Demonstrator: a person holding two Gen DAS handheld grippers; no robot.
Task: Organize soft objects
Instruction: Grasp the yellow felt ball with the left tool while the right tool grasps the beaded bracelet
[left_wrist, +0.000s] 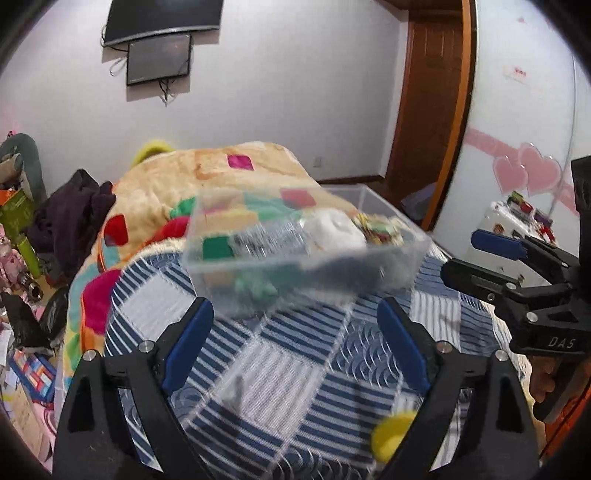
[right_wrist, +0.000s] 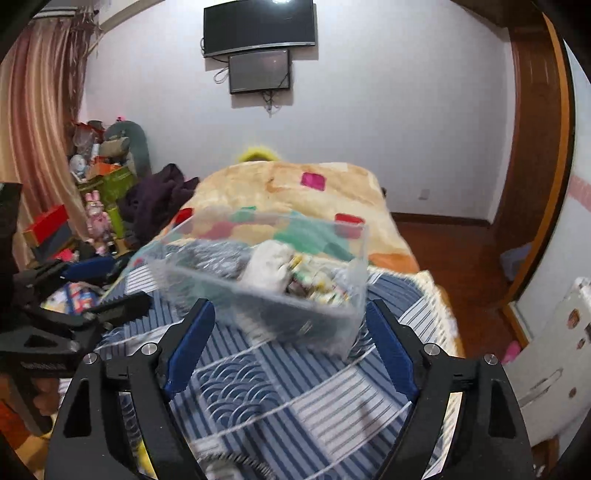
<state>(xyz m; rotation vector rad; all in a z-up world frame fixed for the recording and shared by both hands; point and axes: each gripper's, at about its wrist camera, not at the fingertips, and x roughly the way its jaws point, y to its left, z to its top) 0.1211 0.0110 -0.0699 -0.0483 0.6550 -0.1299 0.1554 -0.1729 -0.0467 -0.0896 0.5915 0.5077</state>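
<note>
A clear plastic box (left_wrist: 391, 266) sits on the blue striped bedspread (left_wrist: 280, 362). It holds a white soft item (left_wrist: 334, 230), a multicoloured soft item (left_wrist: 378, 227) and a green one (left_wrist: 255, 288). A yellow soft ball (left_wrist: 391, 434) lies on the bedspread by my left gripper's right finger. My left gripper (left_wrist: 297, 343) is open and empty, just short of the box. My right gripper (right_wrist: 290, 345) is open and empty, also just short of the box (right_wrist: 207, 280). The white item (right_wrist: 267, 267) shows inside. Each gripper appears in the other's view (left_wrist: 480, 258) (right_wrist: 99, 284).
A patchwork blanket (left_wrist: 221, 173) is heaped behind the box. A dark garment (left_wrist: 70, 218) lies at its left. Toys and boxes (right_wrist: 99, 192) crowd the left side. A wooden door (right_wrist: 532, 155) is at the right. Screens (right_wrist: 258, 48) hang on the wall.
</note>
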